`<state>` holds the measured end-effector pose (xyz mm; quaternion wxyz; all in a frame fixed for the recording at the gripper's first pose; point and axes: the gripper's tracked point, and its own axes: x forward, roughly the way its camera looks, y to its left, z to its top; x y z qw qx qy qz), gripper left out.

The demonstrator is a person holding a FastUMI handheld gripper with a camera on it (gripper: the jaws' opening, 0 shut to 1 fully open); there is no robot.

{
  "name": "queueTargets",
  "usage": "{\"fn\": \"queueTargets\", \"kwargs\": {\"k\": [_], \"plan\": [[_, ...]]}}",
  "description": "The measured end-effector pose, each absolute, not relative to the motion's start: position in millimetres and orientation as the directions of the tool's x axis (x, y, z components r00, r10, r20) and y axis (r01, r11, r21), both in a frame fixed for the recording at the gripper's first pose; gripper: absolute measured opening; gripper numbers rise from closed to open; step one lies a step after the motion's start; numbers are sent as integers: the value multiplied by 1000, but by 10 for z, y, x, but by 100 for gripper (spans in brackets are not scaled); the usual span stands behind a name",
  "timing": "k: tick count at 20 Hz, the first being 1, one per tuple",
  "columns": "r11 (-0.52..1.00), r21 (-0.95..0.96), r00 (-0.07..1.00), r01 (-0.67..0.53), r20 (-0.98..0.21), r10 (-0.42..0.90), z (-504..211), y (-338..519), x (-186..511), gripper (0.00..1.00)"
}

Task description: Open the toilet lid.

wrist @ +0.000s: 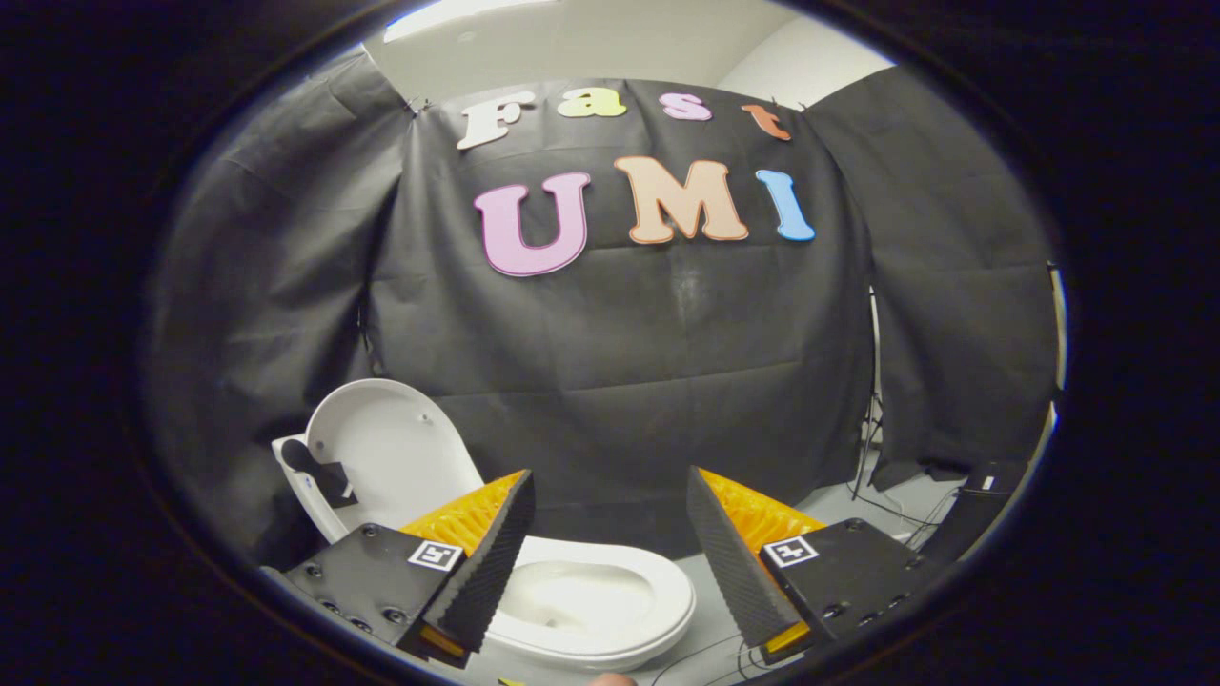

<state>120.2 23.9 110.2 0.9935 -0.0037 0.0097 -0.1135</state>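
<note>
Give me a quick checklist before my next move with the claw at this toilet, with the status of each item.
1. Lid raised: ok, it stands upright behind the bowl.
2. Seat down on the bowl: ok, the ring lies flat with the bowl open in view.
3. Claw free of load: ok, its fingers are spread with nothing between them.
4. Claw clear of the lid: ok, the lid is beyond the left finger, not touched.
5. Lid resting steadily against its support: cannot tell, its back side is hidden.
6. Cables on the floor to the right: ok, they lie apart from the toilet.
</note>
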Motion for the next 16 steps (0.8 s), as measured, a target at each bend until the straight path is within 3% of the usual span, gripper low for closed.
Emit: {"fn": "queueTargets", "kwargs": {"k": [16], "plan": [[966, -55, 964, 252, -77, -256, 928, 196, 1245, 99]]}}
